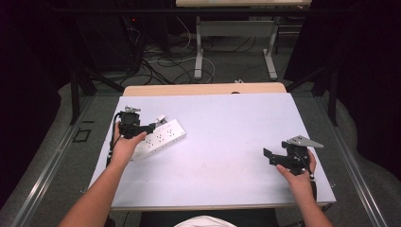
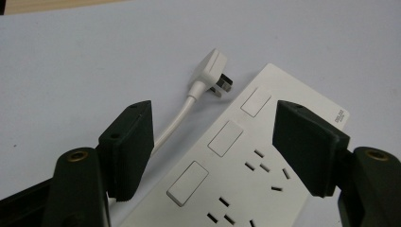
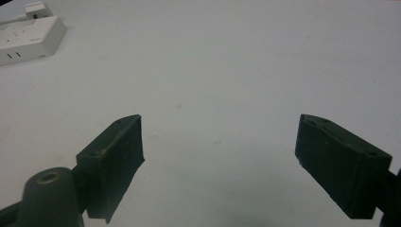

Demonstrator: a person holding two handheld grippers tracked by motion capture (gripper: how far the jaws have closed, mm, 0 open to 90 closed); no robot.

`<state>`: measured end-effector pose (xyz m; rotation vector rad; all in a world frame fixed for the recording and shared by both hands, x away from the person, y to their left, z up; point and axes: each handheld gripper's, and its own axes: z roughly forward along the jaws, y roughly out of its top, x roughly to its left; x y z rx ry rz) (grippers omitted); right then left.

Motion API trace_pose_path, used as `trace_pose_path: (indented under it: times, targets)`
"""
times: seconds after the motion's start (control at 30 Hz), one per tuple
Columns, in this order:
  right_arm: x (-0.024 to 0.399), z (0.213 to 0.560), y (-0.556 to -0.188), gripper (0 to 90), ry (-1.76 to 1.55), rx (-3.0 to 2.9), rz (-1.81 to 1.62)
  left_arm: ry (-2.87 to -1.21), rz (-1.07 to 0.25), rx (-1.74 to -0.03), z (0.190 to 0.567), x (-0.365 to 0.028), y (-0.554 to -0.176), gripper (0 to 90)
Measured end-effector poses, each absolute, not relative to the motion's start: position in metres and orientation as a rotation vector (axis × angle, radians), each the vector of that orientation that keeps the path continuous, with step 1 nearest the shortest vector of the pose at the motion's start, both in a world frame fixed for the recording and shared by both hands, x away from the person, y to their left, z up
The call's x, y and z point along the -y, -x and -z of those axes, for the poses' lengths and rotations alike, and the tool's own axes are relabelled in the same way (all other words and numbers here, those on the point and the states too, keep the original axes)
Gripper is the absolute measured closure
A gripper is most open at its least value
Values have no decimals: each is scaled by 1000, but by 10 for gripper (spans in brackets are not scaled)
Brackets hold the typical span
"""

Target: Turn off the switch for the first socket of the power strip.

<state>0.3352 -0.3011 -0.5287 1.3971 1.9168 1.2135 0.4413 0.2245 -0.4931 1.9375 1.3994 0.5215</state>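
White power strip [image 2: 246, 179] straddled by spread jaws of left gripper [image 2: 213, 151], not yet gripped; right gripper [image 3: 220, 161] held spread over bare tabletop [image 3: 227, 61].

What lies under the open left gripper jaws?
The white power strip lies flat on the table, with its plug beside it. The strip's near end is hidden.

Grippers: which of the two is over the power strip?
The left gripper. Its open jaws straddle the power strip near its plug, while the right gripper sits open above bare table far off.
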Motion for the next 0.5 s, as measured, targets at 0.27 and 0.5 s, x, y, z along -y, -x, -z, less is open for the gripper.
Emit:
trace_pose_path:
  times: [0.27, 0.5]
  targets:
    - [301, 529, -335, 155, -1403, -1913, -1214, -1920, -542, -1367, 486, -226, -433, 288]
    - [302, 529, -335, 155, -1406, -1912, -1213, -1884, -513, -1341, 479, -229, -425, 229]
